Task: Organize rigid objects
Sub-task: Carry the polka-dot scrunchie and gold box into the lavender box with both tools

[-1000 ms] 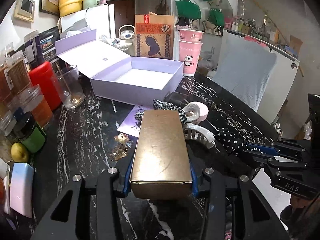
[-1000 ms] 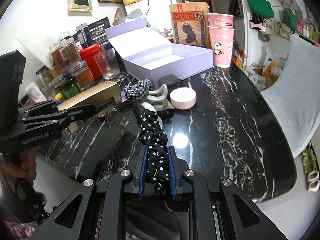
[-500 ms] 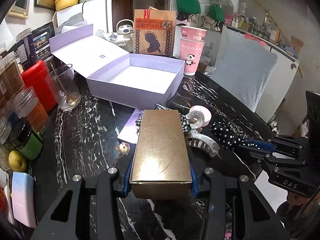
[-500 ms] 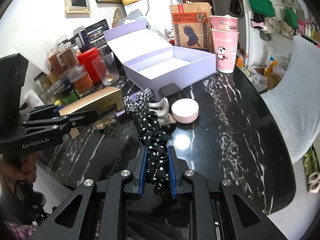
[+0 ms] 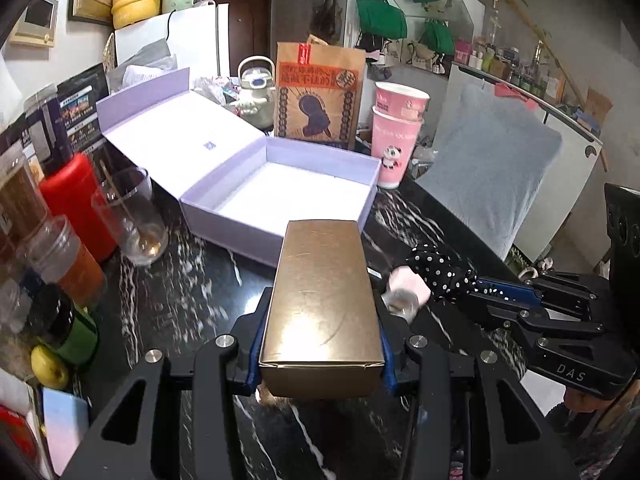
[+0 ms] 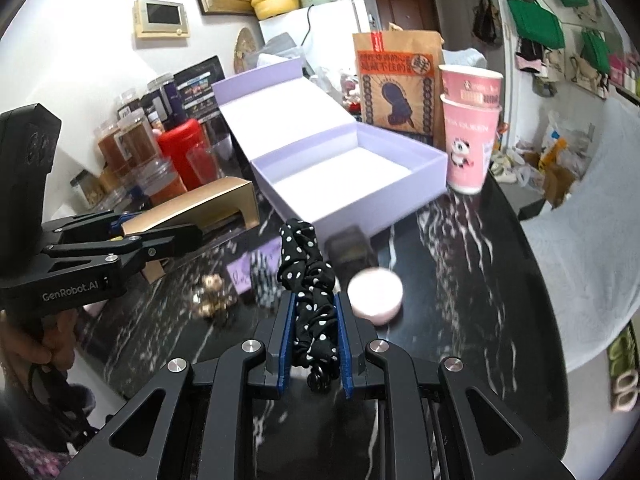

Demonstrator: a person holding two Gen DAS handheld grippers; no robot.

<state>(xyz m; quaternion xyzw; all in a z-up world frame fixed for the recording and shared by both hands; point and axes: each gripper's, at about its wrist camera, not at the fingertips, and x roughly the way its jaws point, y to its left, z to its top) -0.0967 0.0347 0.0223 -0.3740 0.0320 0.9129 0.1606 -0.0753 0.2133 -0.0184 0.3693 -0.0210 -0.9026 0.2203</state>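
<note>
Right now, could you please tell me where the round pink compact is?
In the right wrist view, the round pink compact lies on the black marble table, just right of the polka-dot scrunchie, in front of the lilac box.

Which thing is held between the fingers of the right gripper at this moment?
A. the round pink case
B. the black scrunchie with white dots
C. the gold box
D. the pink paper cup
B: the right gripper is shut on the black scrunchie with white dots, while the gold box sits in the left gripper and the round pink case lies on the table.
</note>
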